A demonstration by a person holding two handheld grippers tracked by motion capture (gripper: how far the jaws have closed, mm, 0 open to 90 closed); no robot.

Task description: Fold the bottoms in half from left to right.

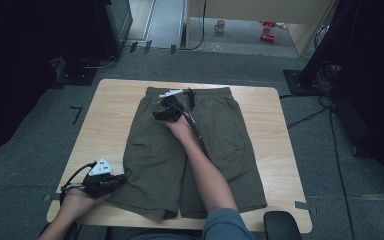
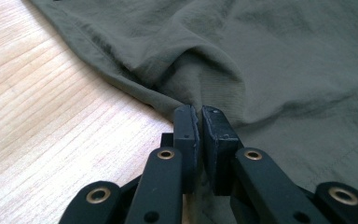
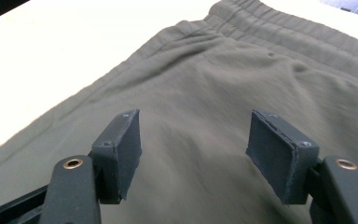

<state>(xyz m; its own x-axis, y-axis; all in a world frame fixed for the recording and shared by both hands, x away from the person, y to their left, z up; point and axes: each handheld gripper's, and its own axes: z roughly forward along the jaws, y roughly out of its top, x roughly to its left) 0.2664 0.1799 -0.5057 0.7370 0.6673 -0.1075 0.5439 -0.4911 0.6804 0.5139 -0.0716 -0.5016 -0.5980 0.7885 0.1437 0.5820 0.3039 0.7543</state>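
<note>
A pair of olive-green shorts (image 1: 220,145) lies flat on the wooden table (image 1: 115,100), waistband at the far side and legs toward me. My left gripper (image 1: 119,180) is at the outer edge of the left leg, near the hem. In the left gripper view, this gripper (image 2: 199,112) is shut on a puckered fold of the shorts (image 2: 270,56) at the table surface. My right gripper (image 1: 160,114) hovers over the upper left of the shorts, just below the waistband. In the right gripper view, it (image 3: 196,126) is open, with only the cloth of the shorts (image 3: 223,74) beyond its jaws.
Bare wood borders the shorts on both sides. A black rounded object (image 1: 281,224) sits at the table's near right edge. Dark equipment and cables (image 1: 325,75) stand on the grey floor around the table.
</note>
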